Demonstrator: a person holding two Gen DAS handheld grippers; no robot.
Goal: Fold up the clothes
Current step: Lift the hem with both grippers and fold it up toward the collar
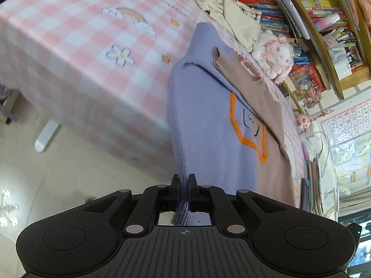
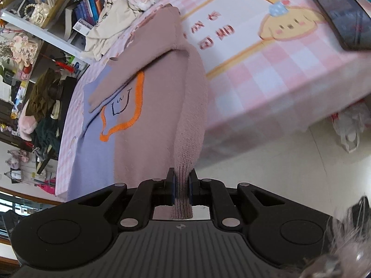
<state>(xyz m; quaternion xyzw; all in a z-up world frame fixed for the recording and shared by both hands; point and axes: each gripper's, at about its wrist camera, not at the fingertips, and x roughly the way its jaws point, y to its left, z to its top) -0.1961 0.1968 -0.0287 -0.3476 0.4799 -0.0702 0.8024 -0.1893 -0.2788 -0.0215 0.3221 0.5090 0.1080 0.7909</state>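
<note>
On the pink checked tablecloth (image 1: 76, 46) lies the sweater (image 1: 208, 127), a two-colour knit: one half lavender, the other half mauve-brown, with an orange outlined motif (image 1: 248, 136) across the join. Its body rests on the table while the near edge is lifted off the table edge toward both cameras.

Left gripper (image 1: 184, 180): the jaws stand narrow, clamped on a bunched lavender edge of the knit; the fabric passes between the fingers and hangs out behind them. Right gripper (image 2: 182, 180): the jaws stand narrow, clamped on a ribbed mauve-brown end, which by its tubular shape appears to be a sleeve cuff. One mauve-brown sleeve already lies folded diagonally across the chest, as the right wrist view shows.

Handling properties (judged from appearance):
- Soft and limp. The knit drapes and sags between the grip points and holds no shape of its own.
- Light to moderate in weight; a thick knit pulls downward where it overhangs the table.
- Stretchy. A hard pull will lengthen the ribbing rather than move the body.
- Not slippery, not fragile; the coarse texture gives the fingers good purchase.

Recommended hold: grip at ribbed hems, cuffs or seams, where the fabric is doubled and stretches least. Keep both grip points level and the edge taut between them, so the fold line lands straight.

Nearby: a cream garment (image 1: 229, 9) and a plush toy (image 1: 276, 53) lie at the far table edge, beside the bookshelf (image 1: 324, 11).
</note>
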